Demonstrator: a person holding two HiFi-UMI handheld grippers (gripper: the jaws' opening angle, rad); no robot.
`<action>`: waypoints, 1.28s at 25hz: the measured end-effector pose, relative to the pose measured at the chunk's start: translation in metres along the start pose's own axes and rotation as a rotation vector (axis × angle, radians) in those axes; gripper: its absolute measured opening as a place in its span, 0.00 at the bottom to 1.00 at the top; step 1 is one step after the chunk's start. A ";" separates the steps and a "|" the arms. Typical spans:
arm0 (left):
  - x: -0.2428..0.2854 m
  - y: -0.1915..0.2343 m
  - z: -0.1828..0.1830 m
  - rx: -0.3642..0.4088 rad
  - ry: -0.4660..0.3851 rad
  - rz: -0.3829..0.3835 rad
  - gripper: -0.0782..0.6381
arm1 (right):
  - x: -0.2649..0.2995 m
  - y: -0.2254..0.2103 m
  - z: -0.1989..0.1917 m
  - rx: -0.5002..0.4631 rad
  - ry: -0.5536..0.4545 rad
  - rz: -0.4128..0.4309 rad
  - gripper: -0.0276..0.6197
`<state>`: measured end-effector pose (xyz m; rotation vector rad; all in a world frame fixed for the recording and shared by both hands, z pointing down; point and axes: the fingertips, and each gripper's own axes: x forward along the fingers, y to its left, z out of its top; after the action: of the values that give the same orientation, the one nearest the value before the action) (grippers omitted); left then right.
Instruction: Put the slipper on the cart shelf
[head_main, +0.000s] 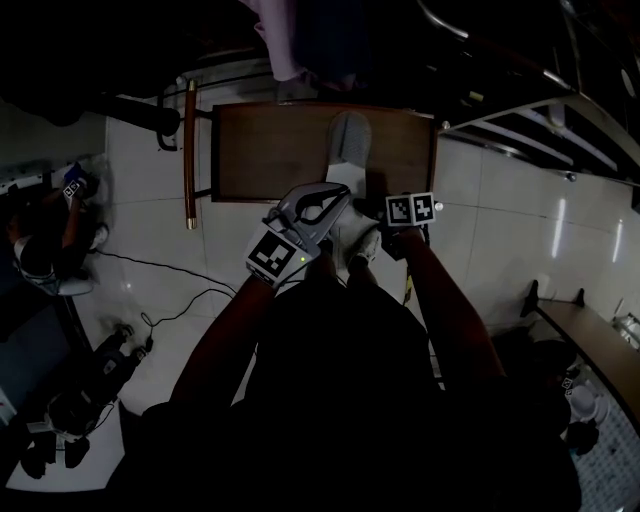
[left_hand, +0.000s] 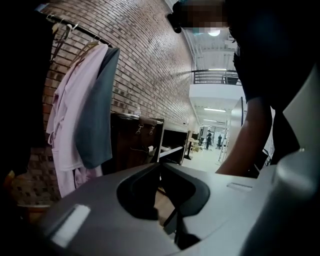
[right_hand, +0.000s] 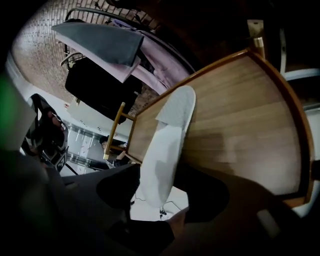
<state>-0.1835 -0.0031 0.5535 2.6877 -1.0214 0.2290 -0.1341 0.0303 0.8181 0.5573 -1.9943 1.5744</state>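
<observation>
Far left, head view: a person (head_main: 42, 250) low on the pale tiled floor (head_main: 140, 230), black cables (head_main: 165, 272) trailing across it towards the middle. Scene very dark overall.

Next right: a wooden upright (head_main: 189, 150) of the cart, standing just off the left edge of the brown tabletop (head_main: 270, 150).

Left gripper (head_main: 335, 197): raised in front of the tabletop's near edge, marker cube facing up. Its own view shows the two jaws pressed together at the tips, nothing between them. Past the jaws in that view: a brick wall (left_hand: 150, 55), a pink garment (left_hand: 62, 130) and a grey garment (left_hand: 95, 115) hanging side by side from a rail.

Slipper (head_main: 348, 140): grey toe band, white inner sole. It lies lengthwise over the tabletop, right of its centre, toe pointing away, heel end at the near edge. Contact with the wood cannot be judged.

Right gripper (right_hand: 160, 195): just right of the left one, marker cube up. Its jaws sit on either side of the slipper's heel end and pinch it; the rest of the slipper runs out ahead over the wood grain.

Far right, head view: a bench-like surface (head_main: 580, 330) well apart from the cart.
</observation>
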 end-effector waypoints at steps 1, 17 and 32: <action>0.002 0.002 -0.001 -0.002 0.000 -0.003 0.12 | 0.005 -0.005 -0.001 0.018 0.015 -0.006 0.45; -0.015 0.031 -0.023 -0.073 0.019 0.033 0.12 | 0.056 -0.001 -0.001 0.185 0.137 0.075 0.43; -0.022 0.029 -0.022 -0.080 0.002 0.038 0.12 | 0.015 0.035 0.007 0.020 0.018 0.090 0.15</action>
<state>-0.2205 -0.0036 0.5741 2.5982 -1.0588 0.1938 -0.1687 0.0322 0.8000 0.4654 -2.0174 1.6488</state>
